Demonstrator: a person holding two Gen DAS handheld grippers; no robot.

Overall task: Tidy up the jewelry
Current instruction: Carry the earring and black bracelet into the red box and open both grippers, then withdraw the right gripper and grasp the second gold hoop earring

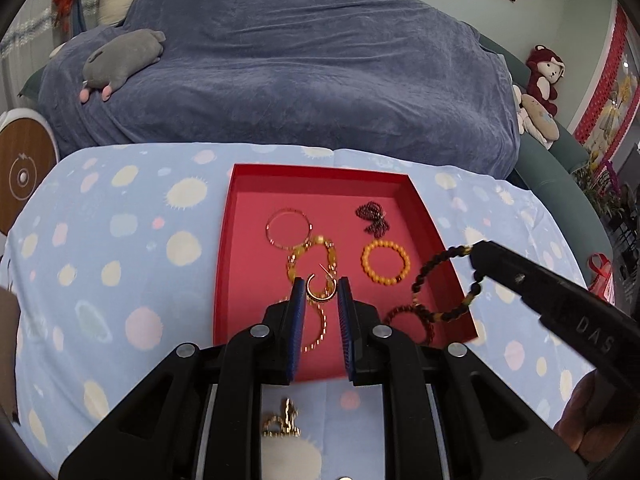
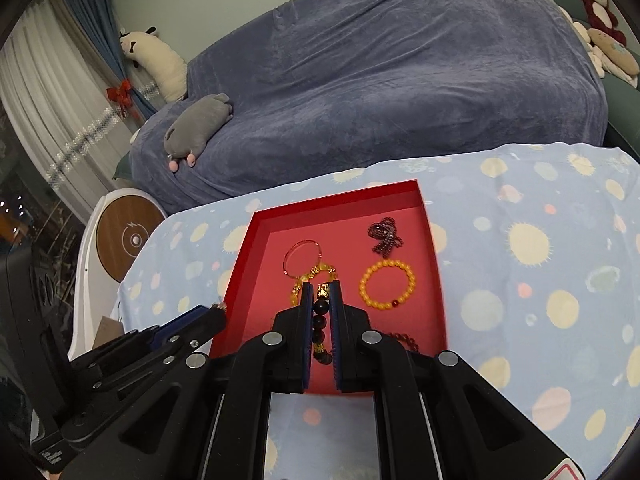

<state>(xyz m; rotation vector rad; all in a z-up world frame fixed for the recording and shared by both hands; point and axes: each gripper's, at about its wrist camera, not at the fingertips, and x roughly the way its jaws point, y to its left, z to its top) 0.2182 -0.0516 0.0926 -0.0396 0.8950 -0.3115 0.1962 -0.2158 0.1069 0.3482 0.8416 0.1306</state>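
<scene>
A red tray [image 1: 240, 184] lies on the spotted blue cloth and holds several bracelets. My left gripper [image 1: 321, 288] is shut on a gold hoop earring [image 1: 319, 289] and holds it above the tray's near half. My right gripper [image 2: 321, 290] is shut on a dark beaded bracelet [image 2: 321, 322]; in the left wrist view that bracelet [image 1: 448, 280] hangs from its tip over the tray's right wall. In the tray lie a thin gold bangle [image 1: 288, 227], a yellow bead bracelet [image 1: 386, 262], a dark purple chain [image 1: 372, 218] and a dark red bracelet [image 1: 412, 316].
A small gold piece [image 1: 282, 420] lies on the cloth [image 1: 120, 240] in front of the tray, under my left gripper. Behind the table is a sofa under a blue blanket [image 1: 300, 68] with a grey plush toy [image 1: 120, 60]. A round wooden stand [image 1: 20, 176] is at the left.
</scene>
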